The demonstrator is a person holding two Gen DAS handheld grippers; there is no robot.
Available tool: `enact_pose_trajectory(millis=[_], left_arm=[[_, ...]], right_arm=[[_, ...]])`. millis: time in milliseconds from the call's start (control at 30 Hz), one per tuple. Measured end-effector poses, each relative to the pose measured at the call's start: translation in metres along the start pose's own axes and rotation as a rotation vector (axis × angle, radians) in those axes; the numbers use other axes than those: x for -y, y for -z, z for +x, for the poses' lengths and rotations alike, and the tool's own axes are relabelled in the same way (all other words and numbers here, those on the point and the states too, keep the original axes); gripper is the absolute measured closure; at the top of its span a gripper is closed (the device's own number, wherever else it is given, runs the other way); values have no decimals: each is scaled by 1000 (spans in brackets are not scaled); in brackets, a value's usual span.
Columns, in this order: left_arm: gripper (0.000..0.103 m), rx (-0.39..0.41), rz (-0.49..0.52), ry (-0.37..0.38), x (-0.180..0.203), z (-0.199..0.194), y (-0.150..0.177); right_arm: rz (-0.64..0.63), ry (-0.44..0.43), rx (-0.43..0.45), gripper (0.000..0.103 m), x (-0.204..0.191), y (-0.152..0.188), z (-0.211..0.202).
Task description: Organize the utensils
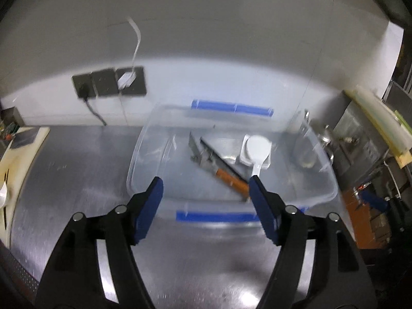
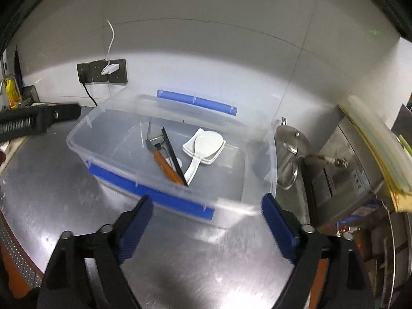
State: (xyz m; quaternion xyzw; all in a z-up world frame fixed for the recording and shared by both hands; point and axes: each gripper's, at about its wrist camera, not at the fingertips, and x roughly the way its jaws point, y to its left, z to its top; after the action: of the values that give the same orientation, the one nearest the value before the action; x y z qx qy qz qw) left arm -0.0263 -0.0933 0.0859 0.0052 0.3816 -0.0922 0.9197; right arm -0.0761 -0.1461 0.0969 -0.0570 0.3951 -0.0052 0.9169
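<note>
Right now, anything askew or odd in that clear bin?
Mildly: in the clear plastic bin with blue latches, the orange-handled peeler and black chopsticks lie crossed in a loose heap beside the white rice paddle. Nothing spilled or visibly damaged.

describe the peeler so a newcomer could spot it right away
Find the clear plastic bin with blue latches on the steel counter. Inside, left of the white rice paddle, lies the peeler: the only orange-handled utensil, metal head at the far end, beside black chopsticks.
</note>
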Motion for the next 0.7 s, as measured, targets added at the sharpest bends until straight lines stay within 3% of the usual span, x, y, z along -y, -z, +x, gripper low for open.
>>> enact_pose_trajectory(millis=[167,233,333,533,700], left_arm=[[28,-9,-75,-75,-16,7,40],[18,11,-100,-111,-18,7,48],[8,30,-78,-128,-12,5,51],[8,30,-4,-152,6,4,49],[8,6,35,-195,15,13,50]], right_arm=[[47,-87,18,5,-4,22,-12],[73,-115,19,5,-3,29,-13],[87,-79,6,5,-3,35,-9],[145,30,-42,5,4,35,3],[155,43,-62,5,5,34,7]])
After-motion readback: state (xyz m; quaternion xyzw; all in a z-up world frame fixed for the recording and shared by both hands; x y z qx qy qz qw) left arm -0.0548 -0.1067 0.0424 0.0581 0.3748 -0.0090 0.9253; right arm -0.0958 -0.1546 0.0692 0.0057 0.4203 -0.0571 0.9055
